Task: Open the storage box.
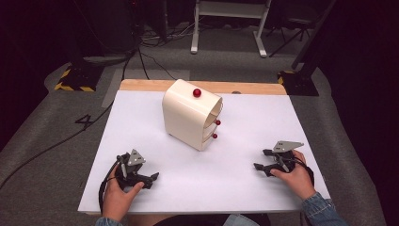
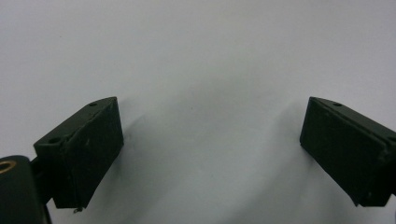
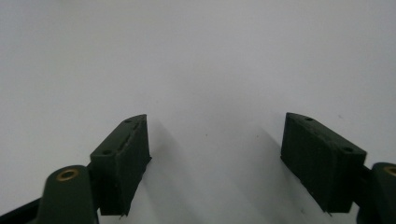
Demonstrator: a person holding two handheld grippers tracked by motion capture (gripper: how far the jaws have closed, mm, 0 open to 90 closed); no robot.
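Left gripper [image 1: 153, 179] and right gripper [image 1: 261, 159]: jaws spread, empty, resting on white desk [image 1: 235, 179]. Cream drawer box [image 1: 190, 114] stands between, farther back.

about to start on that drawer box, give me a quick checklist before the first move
1. Left gripper open, nothing between its fingers: ok.
2. Right gripper open, holding nothing: ok.
3. Cream drawer box upright on the white table: ok.
4. Red knobs on the drawer fronts visible and unobstructed: ok.
5. Drawers fully shut: cannot tell.
6. Both grippers apart from the box: ok.
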